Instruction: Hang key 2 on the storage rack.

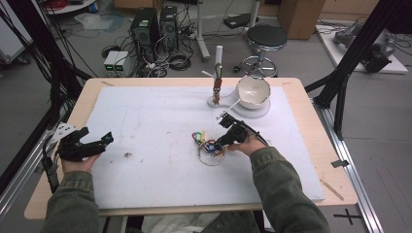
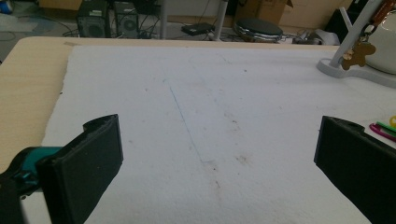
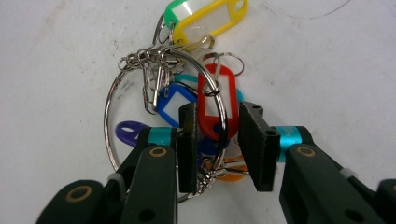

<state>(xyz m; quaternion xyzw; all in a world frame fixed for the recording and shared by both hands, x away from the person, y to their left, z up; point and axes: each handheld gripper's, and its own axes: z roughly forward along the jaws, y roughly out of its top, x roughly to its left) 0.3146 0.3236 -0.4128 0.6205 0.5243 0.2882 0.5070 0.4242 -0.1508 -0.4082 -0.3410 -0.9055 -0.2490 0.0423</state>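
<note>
Keys-wise, my right gripper (image 3: 215,135) sits down on the key ring (image 3: 140,84) mid-mat, jaws pinched narrow around the ring wire and the red tag (image 3: 212,100), though I can't tell if they're pressing it. Left gripper (image 1: 90,143) rests wide open, well apart at the mat's (image 1: 155,116) left edge.

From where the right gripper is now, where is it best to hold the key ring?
Probably the big ring's wire with the red tag, from above: everything lies flat, and the right gripper already straddles both, pads not clearly pressing yet.
</note>
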